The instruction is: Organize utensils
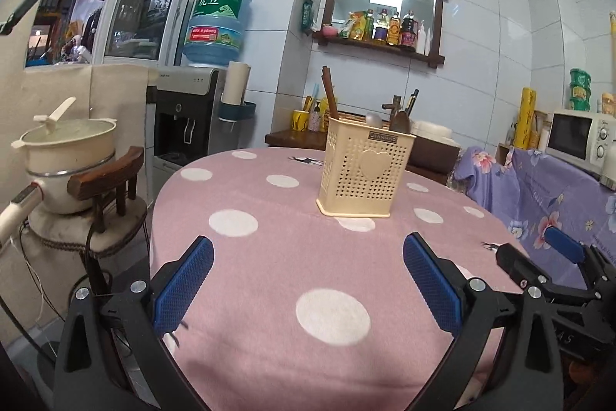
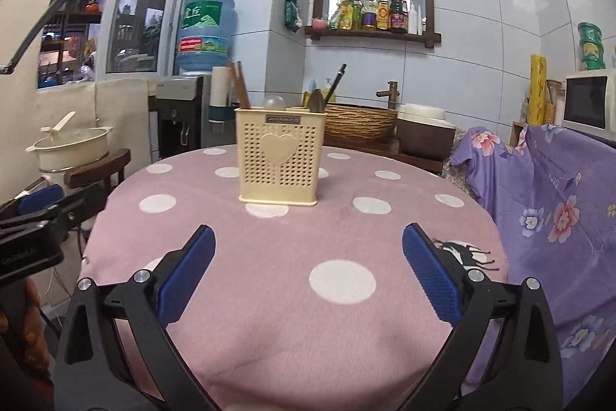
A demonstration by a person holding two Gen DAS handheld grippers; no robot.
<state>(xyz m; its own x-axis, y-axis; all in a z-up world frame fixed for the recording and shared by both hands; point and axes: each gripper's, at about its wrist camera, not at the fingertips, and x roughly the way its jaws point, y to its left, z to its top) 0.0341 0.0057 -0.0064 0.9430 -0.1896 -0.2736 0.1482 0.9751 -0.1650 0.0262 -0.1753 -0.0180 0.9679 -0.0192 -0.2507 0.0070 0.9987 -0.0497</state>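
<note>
You have a round table (image 2: 269,314) in front of you, draped in a pink cloth with white polka dots (image 1: 269,257). A cream perforated utensil holder (image 2: 278,156) stands upright on it, toward the far side, with a heart on its facing wall. Chopsticks (image 2: 239,85), a spoon (image 2: 274,101) and dark-handled utensils (image 2: 321,99) stick out of its top. Near the table's right edge, well in front of the holder, the cloth shows a small dark printed figure (image 2: 464,253).

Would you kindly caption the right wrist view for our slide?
Open right gripper faces a cream utensil holder on a pink polka-dot tablecloth.
</note>
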